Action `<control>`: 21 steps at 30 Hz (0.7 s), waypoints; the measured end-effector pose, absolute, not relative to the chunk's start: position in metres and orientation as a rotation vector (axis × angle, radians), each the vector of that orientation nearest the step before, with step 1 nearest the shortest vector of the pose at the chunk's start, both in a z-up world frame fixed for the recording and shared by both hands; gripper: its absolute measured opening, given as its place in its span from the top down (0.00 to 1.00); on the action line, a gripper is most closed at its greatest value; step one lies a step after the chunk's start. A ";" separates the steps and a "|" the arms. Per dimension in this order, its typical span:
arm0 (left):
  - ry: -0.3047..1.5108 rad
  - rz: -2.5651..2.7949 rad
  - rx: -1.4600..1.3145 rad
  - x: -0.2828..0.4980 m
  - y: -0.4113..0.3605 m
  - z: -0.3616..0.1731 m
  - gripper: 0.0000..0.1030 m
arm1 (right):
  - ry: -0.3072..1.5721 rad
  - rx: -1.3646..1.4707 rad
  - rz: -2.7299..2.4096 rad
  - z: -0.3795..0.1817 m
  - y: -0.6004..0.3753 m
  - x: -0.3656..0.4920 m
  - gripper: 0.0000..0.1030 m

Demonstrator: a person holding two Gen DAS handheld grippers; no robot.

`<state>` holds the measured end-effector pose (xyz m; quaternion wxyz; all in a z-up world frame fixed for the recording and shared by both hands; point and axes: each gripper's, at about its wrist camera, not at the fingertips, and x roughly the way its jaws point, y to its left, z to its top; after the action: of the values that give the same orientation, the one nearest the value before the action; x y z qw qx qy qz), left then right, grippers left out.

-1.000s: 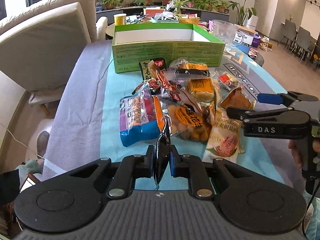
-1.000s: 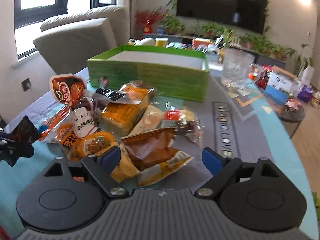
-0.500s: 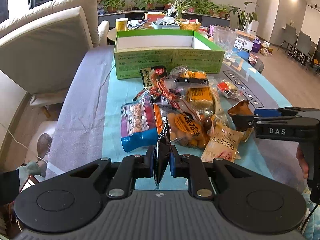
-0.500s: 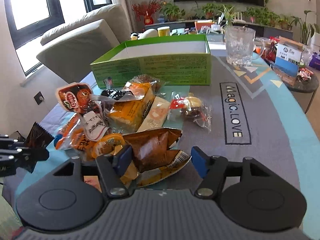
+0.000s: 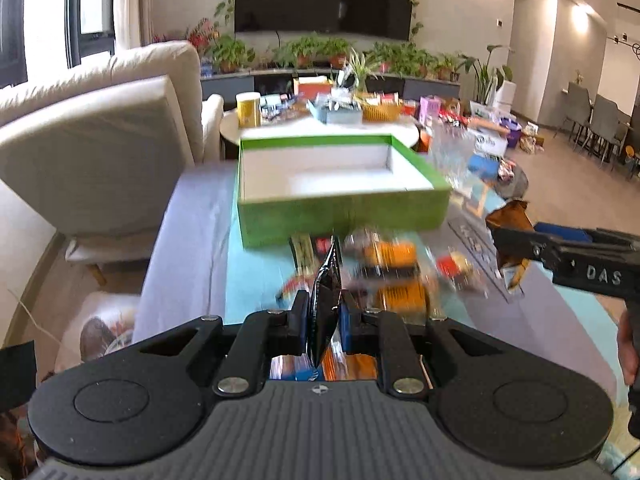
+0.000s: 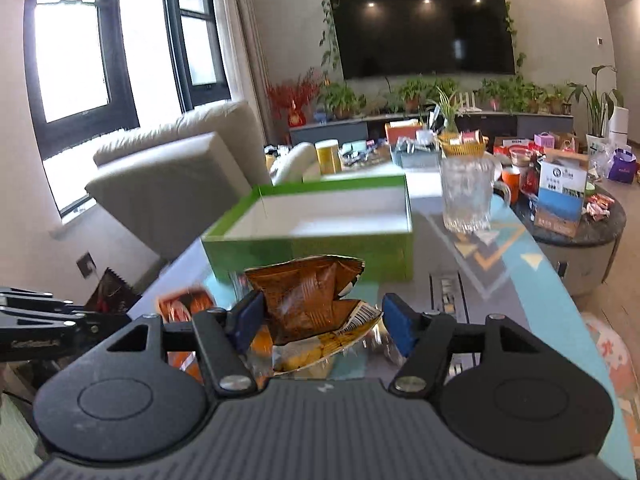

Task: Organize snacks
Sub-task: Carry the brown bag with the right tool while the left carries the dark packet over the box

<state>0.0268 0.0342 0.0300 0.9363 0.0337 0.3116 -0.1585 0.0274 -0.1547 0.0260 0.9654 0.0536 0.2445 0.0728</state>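
Risen since a second ago, both at once: left gripper (image 5: 325, 320) and right gripper (image 6: 324, 318) up off the snack pile (image 5: 400, 276), each with a catch, and now looking down into the green box (image 5: 344, 216) rather than at its near wall.

On the left, jaws nearly together, clamped on a thin black sachet (image 5: 326, 300) standing edge-on and upright between the pads, clear of the desk (image 5: 188, 240). Pinched across its flat faces, probably so that so slim a thing cannot slide out.

On the right, jaws spread wide yet closed on a puffy brown packet (image 6: 308, 296). Left pad pressed into its side, right pad at the crumpled lower corner. Hard to make out the contact there, but seen from the left wrist view off the pile and carried, so judged gripped. Taken wide because air-filled, and likely to crush the contents if squeezed harder.

Carried high, by the look of it, to clear the box wall. Box open-topped, white-lined, nothing visible inside, standing just beyond the pile: a sensible target for both packets.

Remaining snacks blurred, lying loose on the teal mat (image 5: 256, 280) between grippers and box. Glass mug (image 6: 466, 196) just right of the box, worth keeping clear of.

Judged barely begun: two packets in the air, none in the box.
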 end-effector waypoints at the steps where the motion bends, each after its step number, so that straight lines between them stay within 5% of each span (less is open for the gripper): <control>1: 0.629 -0.319 0.071 0.034 0.033 0.032 0.87 | 0.489 0.111 0.146 0.026 -0.155 0.031 0.54; 21: 0.636 -0.230 0.031 0.221 0.004 0.034 0.86 | 0.463 0.175 0.079 0.034 -0.166 0.171 0.54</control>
<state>0.2212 0.0036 0.0342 0.9432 0.0151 0.3121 -0.1127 0.1708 -0.1660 0.0342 0.9688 0.0866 0.2291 0.0390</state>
